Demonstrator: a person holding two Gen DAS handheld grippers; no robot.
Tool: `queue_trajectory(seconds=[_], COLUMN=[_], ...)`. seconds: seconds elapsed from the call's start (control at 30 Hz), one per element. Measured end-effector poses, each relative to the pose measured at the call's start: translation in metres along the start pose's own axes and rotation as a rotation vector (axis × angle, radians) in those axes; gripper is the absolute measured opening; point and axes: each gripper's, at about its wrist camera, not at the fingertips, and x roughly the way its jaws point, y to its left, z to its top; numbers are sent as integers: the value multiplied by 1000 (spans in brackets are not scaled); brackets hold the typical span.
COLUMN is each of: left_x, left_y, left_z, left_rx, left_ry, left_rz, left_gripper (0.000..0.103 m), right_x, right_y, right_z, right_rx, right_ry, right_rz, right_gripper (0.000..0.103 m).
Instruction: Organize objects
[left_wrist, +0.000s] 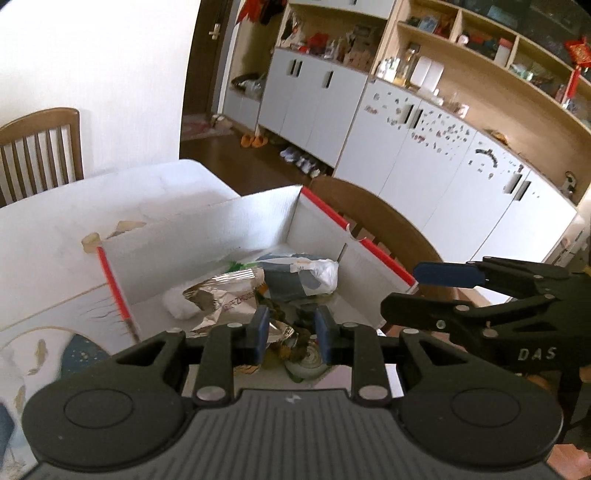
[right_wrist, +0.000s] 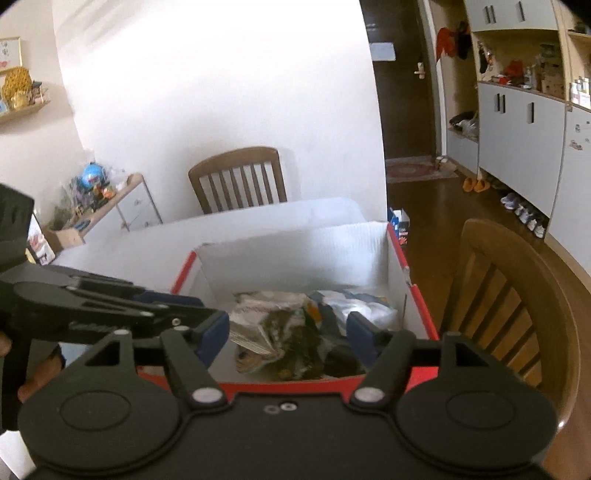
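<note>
1. The left gripper (left_wrist: 290, 330) is seen with jaws nearly closed on nothing; the right gripper (right_wrist: 286, 338) is seen with jaws spread and empty.
2. The box (left_wrist: 258, 218) is placed on the tabletop (left_wrist: 55, 229); crumpled wrappers (left_wrist: 221, 299) and a plastic bag (left_wrist: 317, 275) are piled inside.
3. Both grippers should probably be lifted clear of the red rim; the contents should not be disturbed.

box (left_wrist: 207, 229): white, red-edged, open, on table | holds crumpled wrappers (left_wrist: 221, 299), bags

A white table (left_wrist: 155, 192) carries one thing — a red-edged white box (left_wrist: 258, 218) holding wrappers.
</note>
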Motion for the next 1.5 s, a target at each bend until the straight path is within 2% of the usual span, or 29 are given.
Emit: queue_trajectory(seconds=[0.27, 0.37, 0.4, 0.43, 0.57, 0.63, 0.77, 0.93, 1.1, 1.5], left_x=[-38, -49, -53, -57, -69, -73, -81, -86, -92, -104], left_y=[16, 20, 21, 21, 23, 23, 25, 28, 32, 32], left_z=[-11, -16, -17, -18, -23, -26, -29, -35, -40, -52], left_rx=[0, 13, 17, 23, 54, 65, 77, 86, 75, 101], left_ry=[-35, -51, -60, -67, -89, -98, -118, -127, -135, -167], left_rz=[-7, -2, -3, -2, 7, 22, 44, 69, 42, 50], left_gripper=[27, 45, 56, 62, 68, 79, 87, 102, 103, 103], right_x=[-17, -23, -26, -28, -33, -35, -40, -46, -49, -53], right_y=[32, 43, 47, 50, 62, 69, 80, 91, 99, 113], right_z=[-4, -7, -8, -10, -14, -17, -23, -28, -35, -44], right_rx=[31, 37, 40, 43, 45, 45, 45, 42, 45, 51], right_ry=[-60, -85, -93, -100, -120, -129, -145, -164, -169, -156], right_rz=[-17, -30, -34, -39, -63, -75, -95, -117, -132, -163], right_gripper=[82, 85, 87, 88, 90, 91, 96, 98, 99, 100])
